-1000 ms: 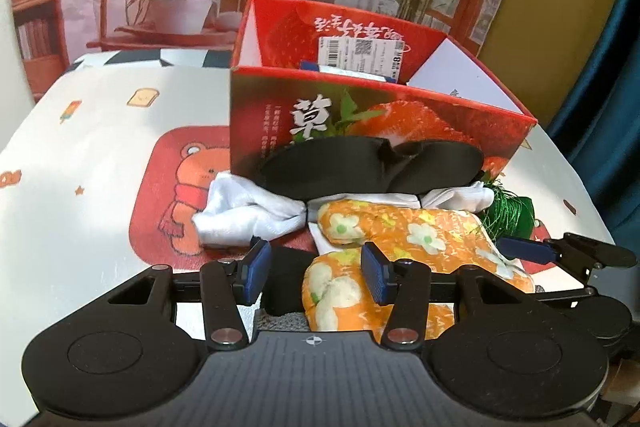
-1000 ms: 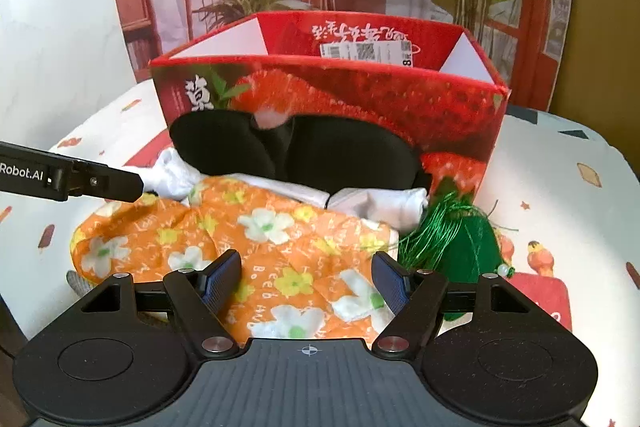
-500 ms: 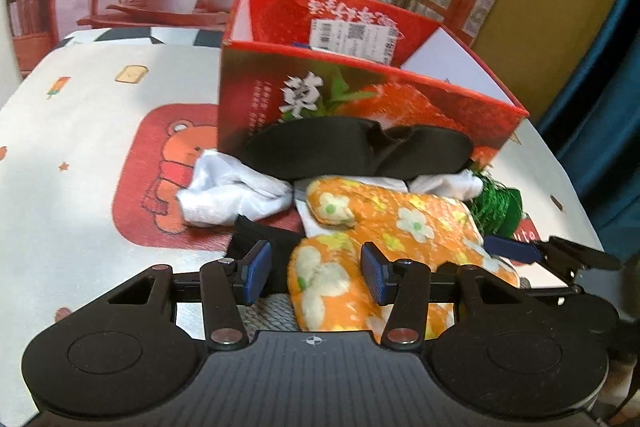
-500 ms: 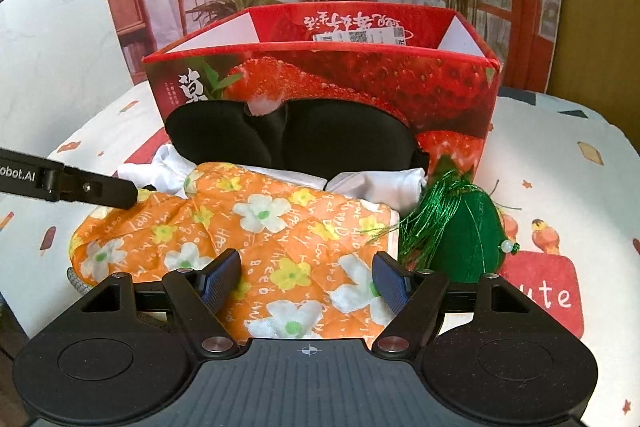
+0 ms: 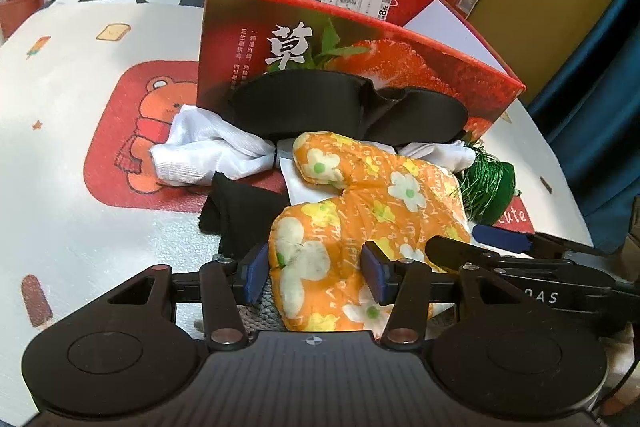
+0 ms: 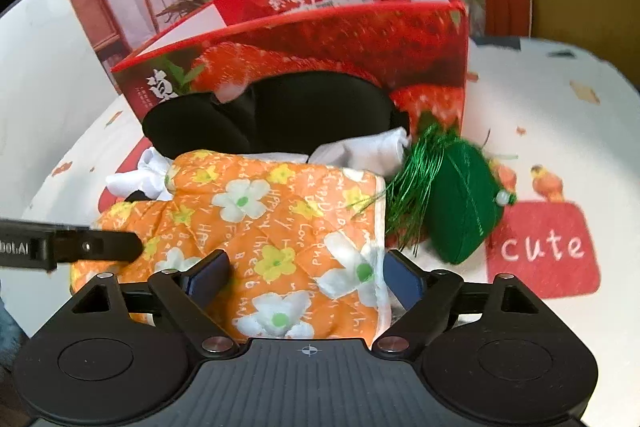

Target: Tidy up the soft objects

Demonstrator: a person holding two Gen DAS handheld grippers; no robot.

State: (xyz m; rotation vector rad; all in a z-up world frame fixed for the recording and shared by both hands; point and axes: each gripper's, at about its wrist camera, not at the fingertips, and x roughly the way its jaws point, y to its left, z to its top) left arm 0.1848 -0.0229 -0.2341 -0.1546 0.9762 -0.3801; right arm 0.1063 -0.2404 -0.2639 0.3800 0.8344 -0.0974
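Movement in the last second has brought both tools closer over the pile of soft things on the counter (image 5: 60, 131). The left tool (image 5: 312, 275) has gone forward, so the near lobe of the orange flowered mitt (image 5: 360, 211) now sits between its blue pads, where before a dark gap was seen. The right tool (image 6: 304, 277) has swung in too; its view is blurred from motion, and the mitt's cuff end (image 6: 280, 227) fills its opening. Both tools are spread apart and grasp nothing yet; the pads look near the fabric but not pressing. It seems the mitt is chosen as the first thing to go into the strawberry box (image 5: 360, 63), which stands just behind the black eye mask (image 5: 344, 107), the white cloth (image 5: 208, 147) and the green tassel ornament (image 6: 452, 211).
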